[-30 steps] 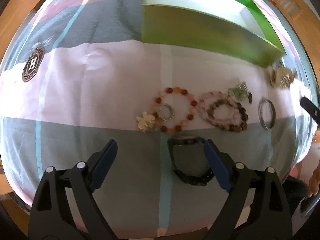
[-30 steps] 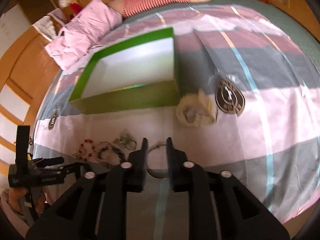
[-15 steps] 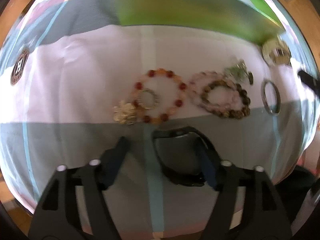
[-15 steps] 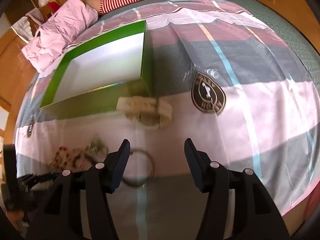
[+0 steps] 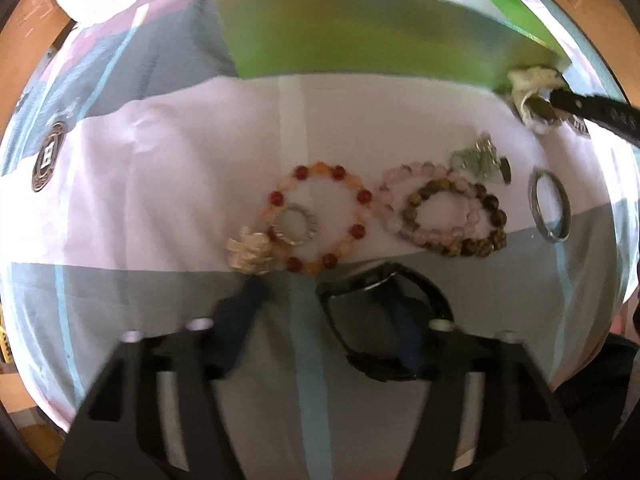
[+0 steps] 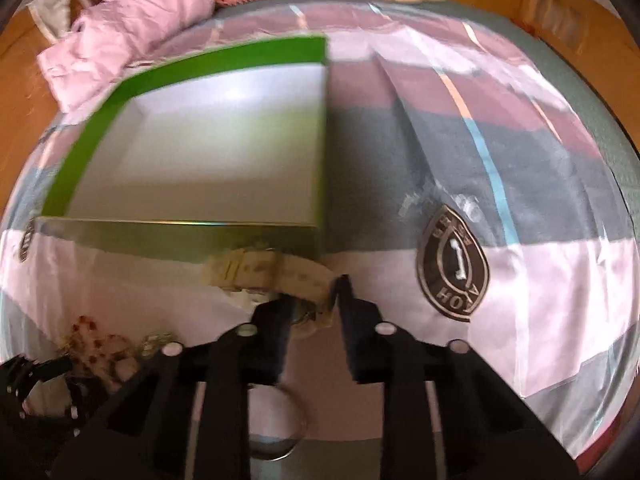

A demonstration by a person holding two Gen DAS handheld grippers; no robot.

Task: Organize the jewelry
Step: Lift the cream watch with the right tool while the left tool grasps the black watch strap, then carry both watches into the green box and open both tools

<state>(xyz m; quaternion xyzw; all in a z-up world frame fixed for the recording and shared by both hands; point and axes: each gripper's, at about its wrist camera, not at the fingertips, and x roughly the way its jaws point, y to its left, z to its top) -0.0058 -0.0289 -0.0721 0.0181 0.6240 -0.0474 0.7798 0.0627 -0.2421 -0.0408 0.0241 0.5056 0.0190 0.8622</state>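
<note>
Your right gripper (image 6: 312, 304) had its jaws parted around a cream watch (image 6: 264, 272), low in the centre of the right wrist view; whether the pads already touched the strap could not be told through the blur. The watch lay on the bed, touching the near wall of the green box (image 6: 192, 236), whose white inside looked empty. Directly beneath the right gripper's body lay a plain metal bangle (image 6: 280, 436).

Your left gripper (image 5: 324, 308) was also released, jaws wide, low in the left wrist view. Its right finger sat over a black watch (image 5: 384, 300) on the grey stripe of the bedspread (image 5: 180, 184); the left finger was near a pale gold charm (image 5: 250, 250).

Just beyond, at mid frame, lay a red and orange bead bracelet (image 5: 320, 224) with a small sparkly ring (image 5: 296, 224) inside it. To its right, a pink bead bracelet (image 5: 404, 200) overlapped a brown bead bracelet (image 5: 460, 216), with a green pendant (image 5: 476, 160) above them.

The watches seemed light, with bendy straps and a firm case, so gripping across the case or a doubled strap looked safest. The bead bracelets probably would sag and roll, best pinched across one side of the loop. The soft bedding would likely give under pressure.
</note>
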